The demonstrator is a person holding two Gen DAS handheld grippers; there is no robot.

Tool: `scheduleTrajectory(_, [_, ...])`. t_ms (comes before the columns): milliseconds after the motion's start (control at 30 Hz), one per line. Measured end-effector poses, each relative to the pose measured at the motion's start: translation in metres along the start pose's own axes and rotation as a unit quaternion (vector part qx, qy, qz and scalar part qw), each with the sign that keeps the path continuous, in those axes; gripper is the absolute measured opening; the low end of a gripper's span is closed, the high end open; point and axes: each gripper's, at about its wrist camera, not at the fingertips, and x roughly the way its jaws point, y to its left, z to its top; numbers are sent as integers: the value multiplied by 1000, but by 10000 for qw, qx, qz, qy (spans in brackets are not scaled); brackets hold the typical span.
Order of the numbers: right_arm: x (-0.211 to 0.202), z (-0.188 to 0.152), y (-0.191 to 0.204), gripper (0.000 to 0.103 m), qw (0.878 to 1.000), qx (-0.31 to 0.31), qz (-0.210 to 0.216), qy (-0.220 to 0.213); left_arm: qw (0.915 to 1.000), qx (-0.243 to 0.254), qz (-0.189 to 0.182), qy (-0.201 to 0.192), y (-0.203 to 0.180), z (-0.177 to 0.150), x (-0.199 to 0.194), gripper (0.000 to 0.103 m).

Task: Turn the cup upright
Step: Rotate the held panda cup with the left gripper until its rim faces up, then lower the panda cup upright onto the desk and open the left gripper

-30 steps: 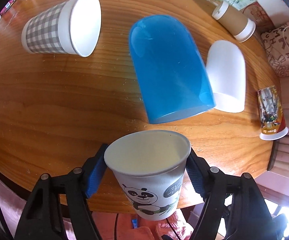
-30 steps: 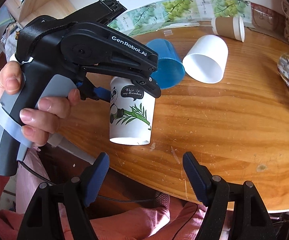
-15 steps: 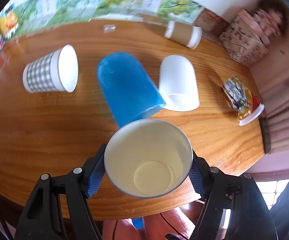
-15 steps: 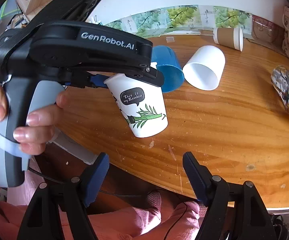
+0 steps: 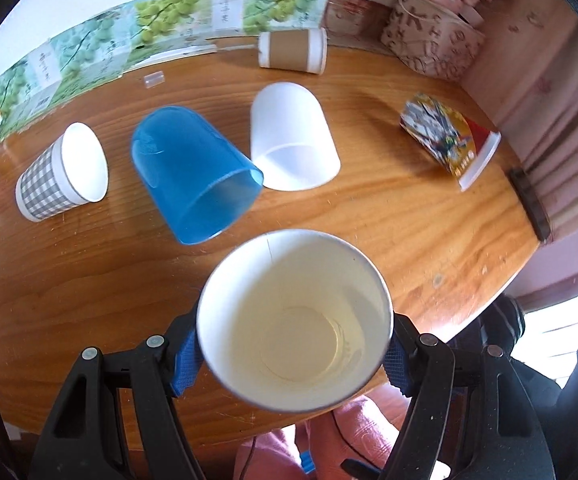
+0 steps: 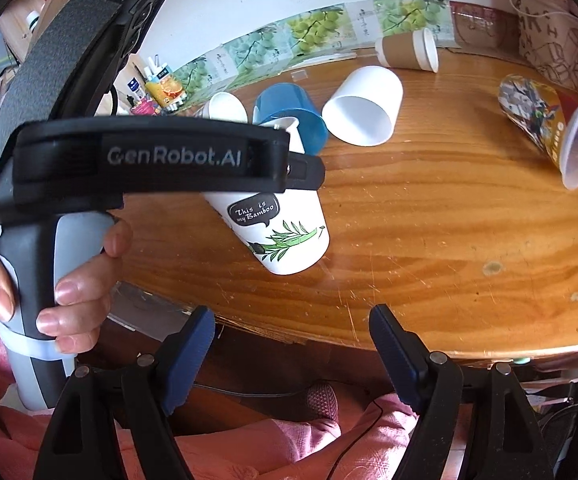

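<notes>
My left gripper is shut on a white panda-print paper cup, whose open mouth faces the camera. In the right wrist view the same cup hangs tilted, mouth up and to the left, base low over the near edge of the wooden table, under the left gripper's black body. My right gripper is open and empty, below the table's front edge.
Several cups lie on their sides on the table: a blue one, a plain white one, a checked one, a brown-sleeved one and a printed one with a clear lid. A patterned bag stands at the back right.
The left gripper has turned the panda cup from mouth-down through tilted to nearly mouth-up, and lowered it towards the table's front edge. The right gripper has stayed open.
</notes>
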Motion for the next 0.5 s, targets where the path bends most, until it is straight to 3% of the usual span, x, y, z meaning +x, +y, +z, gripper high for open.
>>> scheduleTrajectory(500, [-12, -9, 6, 82, 9995, 82, -257, -149, 9987, 496, -32, -72, -13, -1, -18, 78])
